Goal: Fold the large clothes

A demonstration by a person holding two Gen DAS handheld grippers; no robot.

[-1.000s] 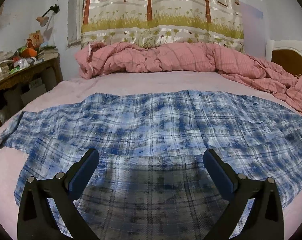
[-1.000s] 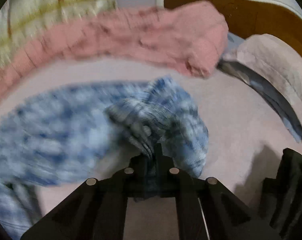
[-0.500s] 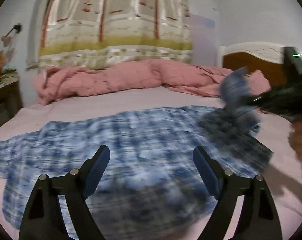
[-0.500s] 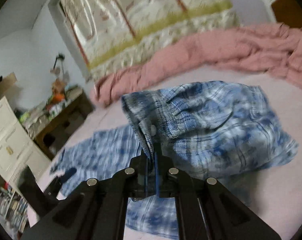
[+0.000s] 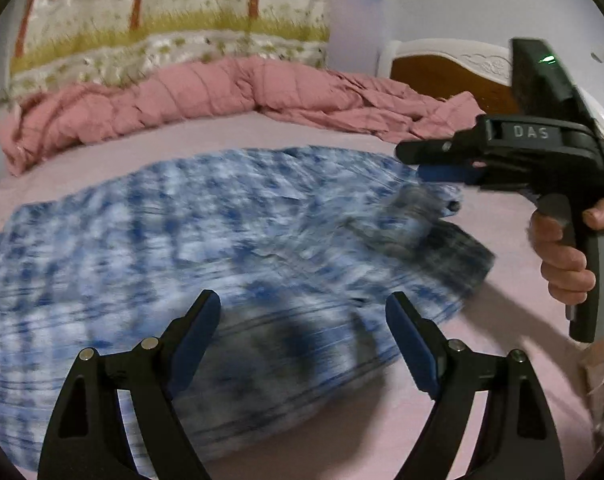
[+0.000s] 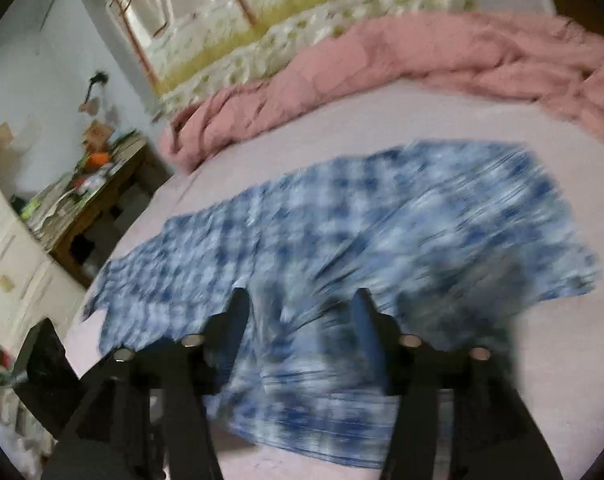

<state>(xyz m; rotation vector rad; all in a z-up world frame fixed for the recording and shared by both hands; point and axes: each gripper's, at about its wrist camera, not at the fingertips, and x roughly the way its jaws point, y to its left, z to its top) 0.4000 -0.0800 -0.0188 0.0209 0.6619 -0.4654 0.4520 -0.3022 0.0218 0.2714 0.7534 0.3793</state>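
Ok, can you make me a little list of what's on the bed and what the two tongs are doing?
bed: pink sheet
clothing: blue checked shirt spread flat, its right side folded in over the body
bedding: pink quilt bunched along the far edge
left tongs: open, nothing between them, above the shirt's near edge
right tongs: opening, gripping nothing, shirt lying below
holder: a hand on the right tongs' handle
picture: blurry from motion

Pale wall (image 5: 442, 0), tree-print curtain (image 5: 174, 20), wooden headboard (image 5: 450, 76), cluttered wooden desk (image 6: 98, 196), white drawers (image 6: 14, 276)
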